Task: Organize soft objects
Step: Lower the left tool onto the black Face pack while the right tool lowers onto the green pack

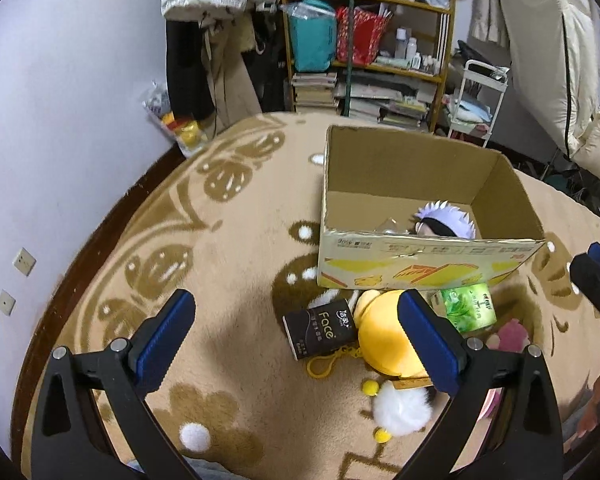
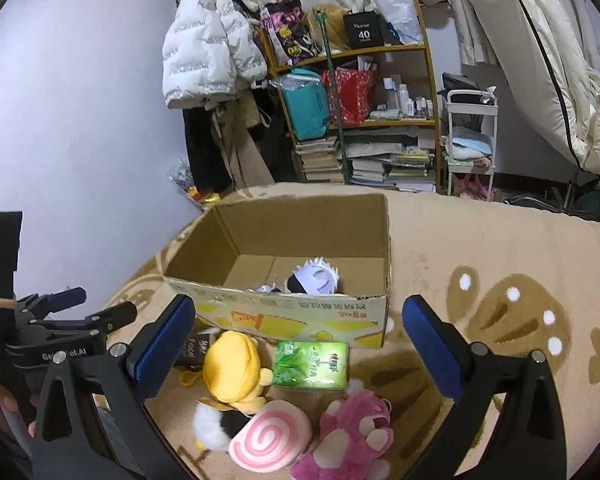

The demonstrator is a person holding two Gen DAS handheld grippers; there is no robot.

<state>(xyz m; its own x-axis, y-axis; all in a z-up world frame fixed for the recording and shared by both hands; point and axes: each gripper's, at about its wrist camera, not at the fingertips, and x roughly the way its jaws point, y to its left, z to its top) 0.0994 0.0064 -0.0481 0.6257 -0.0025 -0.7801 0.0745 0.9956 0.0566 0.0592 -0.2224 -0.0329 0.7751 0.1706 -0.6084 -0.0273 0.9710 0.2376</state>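
An open cardboard box (image 1: 420,264) (image 2: 300,320) stands on the rug with a white-haired plush doll (image 1: 446,222) (image 2: 314,280) inside. In front of it lie a yellow plush (image 1: 384,336) (image 2: 232,364), a black tissue pack (image 1: 320,332), a green tissue pack (image 1: 470,306) (image 2: 312,364), a pink swirl cushion (image 2: 268,436), a pink paw plush (image 2: 352,436) and a white pompom (image 1: 400,408). My left gripper (image 1: 296,340) is open and empty above the black pack. My right gripper (image 2: 300,348) is open and empty above the pile.
A beige patterned rug (image 1: 220,240) covers the floor. A cluttered wooden shelf (image 1: 364,40) with books, hanging coats (image 2: 208,52) and a white cart (image 1: 480,96) stand behind the box. The left gripper also shows at the left edge of the right wrist view (image 2: 80,312).
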